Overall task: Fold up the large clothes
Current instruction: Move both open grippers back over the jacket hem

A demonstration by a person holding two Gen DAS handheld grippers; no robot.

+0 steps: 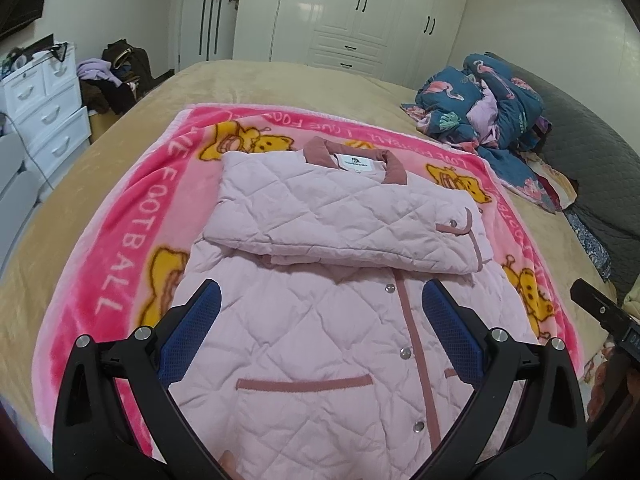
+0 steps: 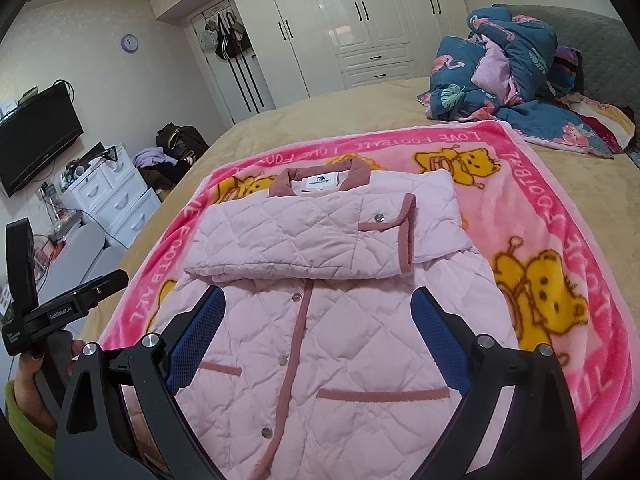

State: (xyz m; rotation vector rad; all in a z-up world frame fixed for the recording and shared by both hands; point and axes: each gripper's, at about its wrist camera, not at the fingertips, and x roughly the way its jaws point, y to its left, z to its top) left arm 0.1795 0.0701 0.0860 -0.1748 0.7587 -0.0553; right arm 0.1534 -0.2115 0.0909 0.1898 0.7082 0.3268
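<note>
With the left gripper point(image 1: 318, 328) and right gripper point(image 2: 318, 334) both spread empty over the lower-centre hem, the puffy jacket point(image 1: 320, 344) risks slipping and its folded sleeves point(image 1: 340, 216) springing apart if lifted unevenly.

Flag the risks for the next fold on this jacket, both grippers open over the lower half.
1. The sleeves lie loosely across the chest of the jacket; lifting the hem could slide them off.
2. The jacket looks puffy and quilted, so the left gripper or right gripper might pinch only its top layer.
3. The fingers could also catch the pink blanket underneath.
</note>
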